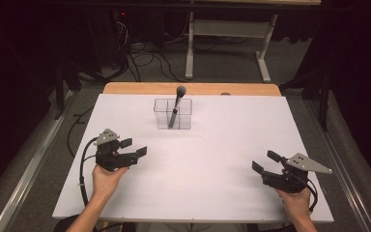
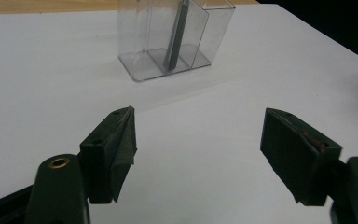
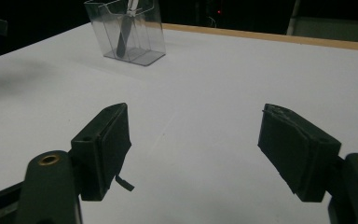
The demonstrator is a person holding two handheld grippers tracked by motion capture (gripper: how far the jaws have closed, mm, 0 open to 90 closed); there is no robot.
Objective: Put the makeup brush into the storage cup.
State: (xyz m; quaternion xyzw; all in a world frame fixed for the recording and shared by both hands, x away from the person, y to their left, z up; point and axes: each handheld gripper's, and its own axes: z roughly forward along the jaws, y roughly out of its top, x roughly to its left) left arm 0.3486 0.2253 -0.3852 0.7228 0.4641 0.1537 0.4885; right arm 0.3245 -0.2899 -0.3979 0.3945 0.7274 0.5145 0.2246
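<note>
Both my grippers, left [image 1: 136,147] and right [image 1: 265,162], rest spread near the worktop's [image 1: 222,145] front edge; clear organizer [image 1: 173,114] with dark tool [image 1: 176,104] stands near the back edge.

One bench [image 1: 222,159] is carrying one clear plastic organizer [image 1: 173,114], and one dark, round-headed tool [image 1: 177,104] is standing tilted inside it. Two tongs are hovering over the bench, the left tongs [image 1: 134,147] and the right tongs [image 1: 265,161], each showing two black jaws spread apart with nothing between them.
</note>
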